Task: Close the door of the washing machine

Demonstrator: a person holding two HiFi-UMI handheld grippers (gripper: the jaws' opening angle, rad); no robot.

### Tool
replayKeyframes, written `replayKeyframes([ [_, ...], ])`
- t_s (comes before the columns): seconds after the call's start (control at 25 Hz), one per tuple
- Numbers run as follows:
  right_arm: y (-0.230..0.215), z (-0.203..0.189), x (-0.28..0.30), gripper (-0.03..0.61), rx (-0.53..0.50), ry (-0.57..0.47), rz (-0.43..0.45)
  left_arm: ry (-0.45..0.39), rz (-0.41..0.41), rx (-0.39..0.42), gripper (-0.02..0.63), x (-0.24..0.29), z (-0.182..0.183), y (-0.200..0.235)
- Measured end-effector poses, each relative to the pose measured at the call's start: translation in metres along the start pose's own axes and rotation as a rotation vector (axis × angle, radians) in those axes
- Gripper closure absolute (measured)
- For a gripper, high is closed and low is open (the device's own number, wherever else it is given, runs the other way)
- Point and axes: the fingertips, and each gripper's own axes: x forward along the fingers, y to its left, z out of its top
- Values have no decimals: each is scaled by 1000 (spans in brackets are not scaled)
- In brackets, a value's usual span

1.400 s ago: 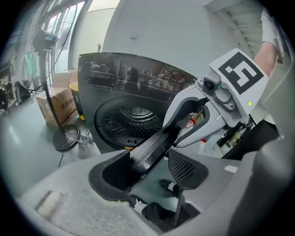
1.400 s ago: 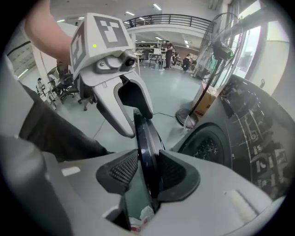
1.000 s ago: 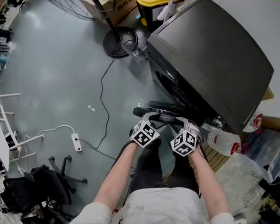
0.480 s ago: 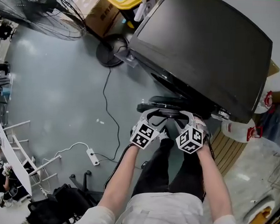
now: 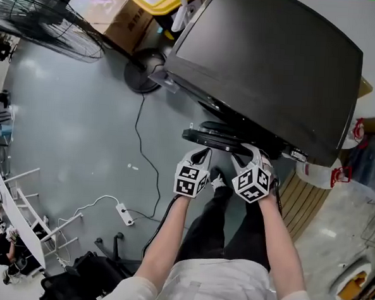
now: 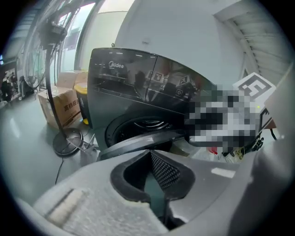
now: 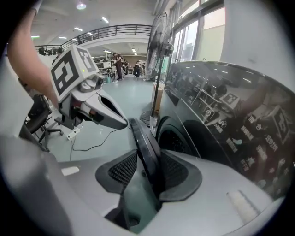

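Head view puts me over the dark washing machine (image 5: 268, 69), which stands on the grey floor (image 5: 81, 121) with its round door (image 5: 216, 140) swung out from the front, not yet shut. My right hand-held gripper (image 5: 247, 157) is at the door's outer edge. The right gripper view shows the rim standing between its pads with both pads against it, so I read it as clamped on the door. My left hand-held gripper (image 5: 202, 155) sits just beside the door's near edge, and I cannot tell whether it touches. Its jaws have just been closing and now meet with nothing between them. Left gripper view shows the drum opening (image 6: 138, 126) behind the door. A fan's round base (image 5: 142, 61) stands on the floor by the machine's left corner, with a cardboard box (image 5: 129, 22) beyond it.
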Motion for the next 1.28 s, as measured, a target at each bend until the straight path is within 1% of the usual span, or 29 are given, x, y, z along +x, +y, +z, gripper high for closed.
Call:
replayKeyframes([
  [0.16,-7,6,0,413,104,-33,-23,15,6,24,609,11,4,4],
  [0.24,-12,10,1,409,148,-54,-41,8,12,10,609,14,8,7],
  [0.36,-19,12,-10,411,226,-121,-103,3,16,-5,609,21,14,6],
  [0.4,-18,13,-14,423,253,-148,-119,2,14,-7,609,22,16,6],
  [0.44,-14,15,-18,421,277,-175,-127,0,11,-9,609,24,18,7],
  [0.56,-2,17,-26,488,315,-245,-143,-9,9,-8,609,26,23,9],
  [0.6,-1,16,-27,511,341,-264,-151,-11,9,-1,609,27,25,10],
  [0.68,-6,10,-26,552,443,-294,-172,-15,7,8,609,31,28,12],
  [0.76,-15,-1,-21,564,566,-301,-187,-21,5,0,609,34,32,14],
  [0.8,-19,-6,-18,578,609,-298,-193,-23,6,-4,609,35,33,15],
  [0.84,-23,-11,-15,578,640,-292,-203,-22,8,-7,609,37,34,15],
  [1.0,-38,-22,-13,578,742,-285,-257,-17,6,5,609,43,39,14],
  [1.28,-48,-23,-12,578,841,-306,-310,-19,1,7,609,51,48,18],
])
